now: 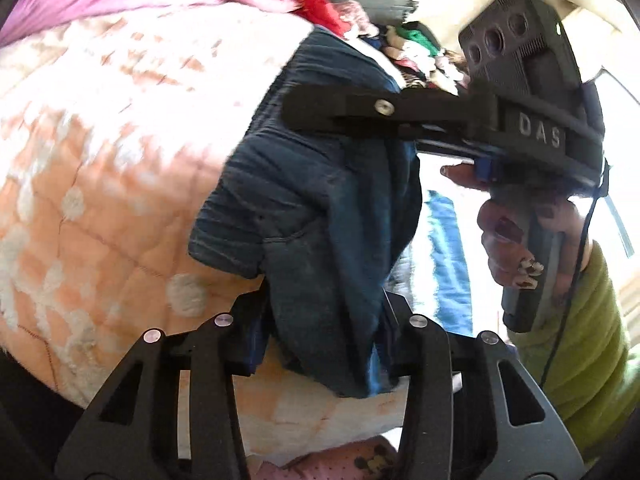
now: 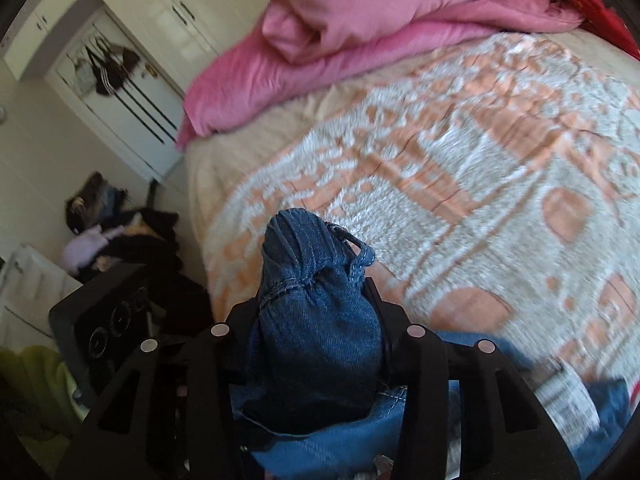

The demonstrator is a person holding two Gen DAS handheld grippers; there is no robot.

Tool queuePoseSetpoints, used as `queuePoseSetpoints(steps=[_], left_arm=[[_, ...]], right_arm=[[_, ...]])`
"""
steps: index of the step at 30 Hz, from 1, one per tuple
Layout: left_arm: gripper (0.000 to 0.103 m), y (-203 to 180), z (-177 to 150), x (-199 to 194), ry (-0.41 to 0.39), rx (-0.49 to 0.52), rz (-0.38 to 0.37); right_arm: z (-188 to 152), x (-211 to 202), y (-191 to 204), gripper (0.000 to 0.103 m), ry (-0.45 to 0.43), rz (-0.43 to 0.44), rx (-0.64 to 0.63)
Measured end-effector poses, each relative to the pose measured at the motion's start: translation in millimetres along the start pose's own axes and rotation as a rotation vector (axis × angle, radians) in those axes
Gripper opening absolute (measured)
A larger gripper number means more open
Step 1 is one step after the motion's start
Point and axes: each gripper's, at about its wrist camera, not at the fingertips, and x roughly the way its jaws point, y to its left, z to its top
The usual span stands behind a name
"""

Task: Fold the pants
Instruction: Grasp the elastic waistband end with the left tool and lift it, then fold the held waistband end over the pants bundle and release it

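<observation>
Dark blue denim pants (image 1: 320, 208) hang bunched above the bed in the left wrist view. My left gripper (image 1: 324, 300) is shut on a lower fold of them, with the cloth filling the gap between its fingers. My right gripper (image 1: 304, 118) reaches in from the right, held by a hand in a green sleeve (image 1: 580, 340), and clamps the upper part of the pants. In the right wrist view, a wad of the pants (image 2: 316, 320) with a seam and a belt loop sits squeezed in the right gripper (image 2: 316, 304). More denim lies below it.
The bed has an orange and white fleece blanket (image 2: 460, 180) and a pink duvet (image 2: 360, 20) at its far end. Colourful clothes (image 1: 400, 48) are piled at one edge. Dark clothes (image 2: 132, 240) lie on the floor by a white wardrobe (image 2: 120, 80).
</observation>
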Motion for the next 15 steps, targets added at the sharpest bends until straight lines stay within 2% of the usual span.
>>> queuePoseSetpoints(steps=[9, 11, 13, 15], left_arm=[[0.034, -61.3, 1.9, 10.4, 0.023, 0.127, -0.037], [0.035, -72.5, 3.0, 13.5, 0.028, 0.153, -0.042], [0.038, -86.8, 0.2, 18.9, 0.039, 0.186, -0.060], [0.043, -98.6, -3.3, 25.4, 0.058, 0.230, -0.084]], right_arm=[[-28.9, -73.6, -14.0, 0.044, -0.118, -0.002, 0.013], [-37.5, -87.7, -16.6, 0.050, -0.146, -0.002, 0.012], [-51.2, -106.5, -23.2, 0.070, -0.207, -0.012, 0.039], [-68.8, -122.9, -34.7, 0.080, -0.257, -0.056, 0.089]])
